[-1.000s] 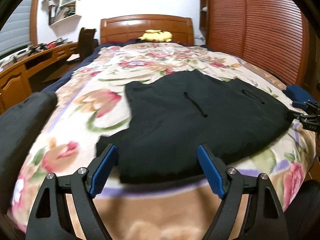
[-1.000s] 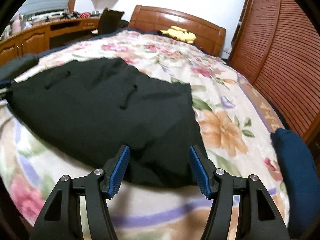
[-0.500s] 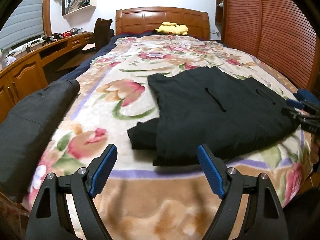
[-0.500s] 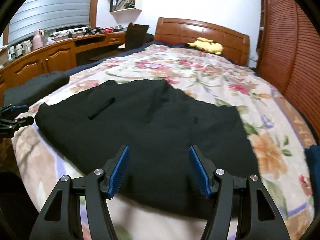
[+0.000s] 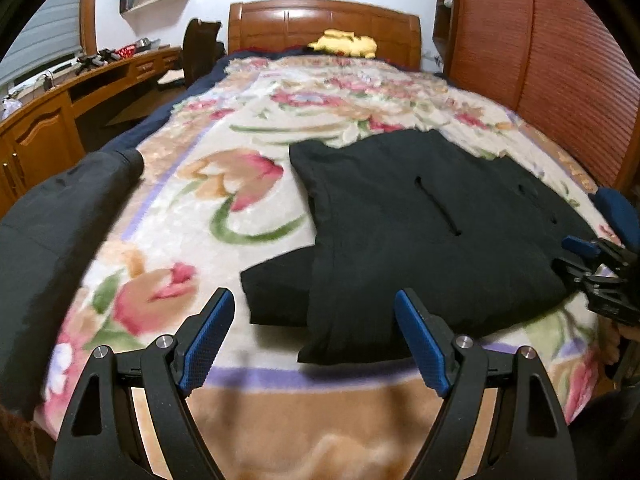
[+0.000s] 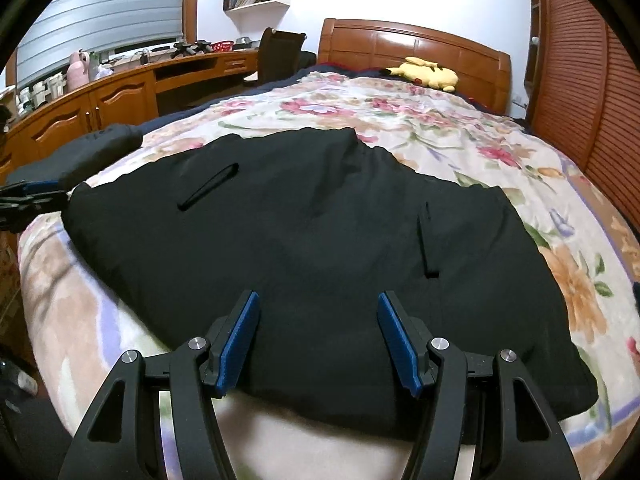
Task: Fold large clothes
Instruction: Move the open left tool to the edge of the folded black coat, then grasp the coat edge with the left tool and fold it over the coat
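Note:
A large black garment lies spread flat on the floral bed, with two slit pockets showing on top. One flap or sleeve end sticks out at its near left corner in the left wrist view. My left gripper hangs open over the blanket just before that corner, nothing between its blue pads. My right gripper is open above the garment's near hem, its pads apart from the cloth. The right gripper shows at the far right edge of the left wrist view, and the left gripper at the left edge of the right wrist view.
A floral blanket covers the bed up to a wooden headboard with a yellow plush toy. A dark bundle lies at the bed's left edge. Wooden desk and cabinets run along the left, slatted wardrobe doors along the right.
Both views have swung: the garment sits further right in the left wrist view and more centred under the right gripper. The right gripper has come in low over the near hem. Both stay open.

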`<state>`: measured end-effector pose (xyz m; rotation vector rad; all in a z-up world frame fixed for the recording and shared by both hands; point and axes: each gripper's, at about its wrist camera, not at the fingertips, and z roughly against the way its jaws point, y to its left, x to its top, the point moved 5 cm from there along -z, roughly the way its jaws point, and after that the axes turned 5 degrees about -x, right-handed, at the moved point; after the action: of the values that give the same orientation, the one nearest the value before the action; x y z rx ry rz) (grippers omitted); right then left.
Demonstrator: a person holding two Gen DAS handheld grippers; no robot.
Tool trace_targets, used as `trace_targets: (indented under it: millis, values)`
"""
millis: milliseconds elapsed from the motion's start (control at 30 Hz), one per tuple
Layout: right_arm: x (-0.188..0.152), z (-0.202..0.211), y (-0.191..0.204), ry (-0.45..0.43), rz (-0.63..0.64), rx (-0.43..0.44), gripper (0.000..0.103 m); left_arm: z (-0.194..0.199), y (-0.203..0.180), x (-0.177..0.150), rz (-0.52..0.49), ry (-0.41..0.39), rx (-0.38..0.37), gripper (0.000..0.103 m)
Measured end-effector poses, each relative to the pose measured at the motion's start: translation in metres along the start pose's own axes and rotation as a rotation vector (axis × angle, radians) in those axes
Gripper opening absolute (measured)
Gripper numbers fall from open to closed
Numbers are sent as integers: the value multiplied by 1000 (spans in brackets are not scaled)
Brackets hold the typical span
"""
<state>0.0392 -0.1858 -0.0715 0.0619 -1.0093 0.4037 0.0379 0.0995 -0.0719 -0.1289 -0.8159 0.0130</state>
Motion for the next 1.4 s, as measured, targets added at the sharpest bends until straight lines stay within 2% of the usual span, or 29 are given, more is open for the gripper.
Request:
trace_targets:
  millis: [133,467,633,733,800,833,900,933,1100,1300,1400]
  values:
    - [2,7,2,16,29,-25,64,-17,-1,-6,31,37,-19,83]
    - [2,11,5,19,9,-57,64,-27,2,-19,149,89,-95,83]
    - [-1,16,10,19,11,-78,64,-24,0,-24,162,91,-98,79]
    - [-5,22,9,22,22,-87,64,-23,-1,-26,190,92,-122,69]
    - [-9,27,6,24,28,-86,64,-25,-3,-24,204,99,-157,54]
    - [-10,28,3,28,32,-88,64,-25,-4,-23,209,104,-167,50]
    - [-10,30,-6,35,28,-103,64,-23,-7,-19,214,107,-188,33]
    - [-10,32,-12,35,7,-109,64,-21,-9,-17,217,105,-196,30]
    - [-3,36,-28,29,-106,-74,64,7,-32,12,123,53,-152,24]
    - [-1,33,-31,37,-133,-63,64,41,-69,49,29,-35,-147,21]
    - [0,34,-32,31,-129,-59,64,50,-100,67,-39,-64,-144,20]
